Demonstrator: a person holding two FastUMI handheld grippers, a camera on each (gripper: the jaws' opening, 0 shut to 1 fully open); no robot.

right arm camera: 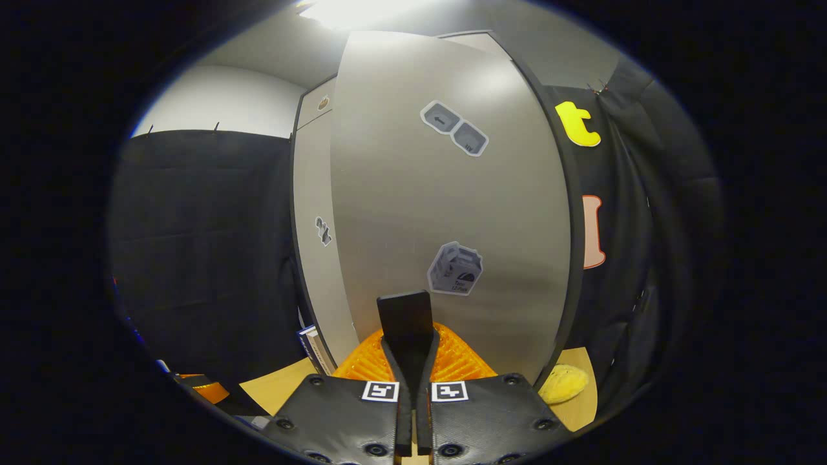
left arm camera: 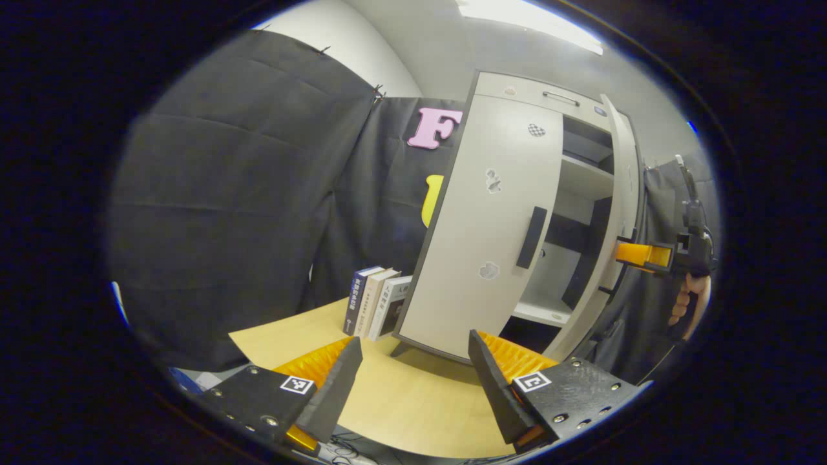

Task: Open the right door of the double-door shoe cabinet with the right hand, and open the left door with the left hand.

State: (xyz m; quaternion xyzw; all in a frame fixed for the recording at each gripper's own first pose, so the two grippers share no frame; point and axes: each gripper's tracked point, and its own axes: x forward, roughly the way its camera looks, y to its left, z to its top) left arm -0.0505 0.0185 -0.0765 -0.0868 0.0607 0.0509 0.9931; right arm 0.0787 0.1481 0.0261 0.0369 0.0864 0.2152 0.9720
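Your left gripper [left arm camera: 413, 381] is wide open over the wooden table [left arm camera: 400, 407]. At twelve o'clock stands the shoe cabinet [left arm camera: 517, 213], its left door [left arm camera: 478, 226] closed. At three o'clock, the right gripper [left arm camera: 636, 254] touches the open right door [left arm camera: 617, 213]. Books [left arm camera: 378, 302] stand at eleven o'clock.

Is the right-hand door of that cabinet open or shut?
Open. The right door is swung out, baring shelves; the right gripper is clamped on its dark handle.

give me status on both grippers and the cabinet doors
Right gripper shut on right door handle, right door swung open. Left gripper open, short of left door, still closed. Nothing blocking its handle.
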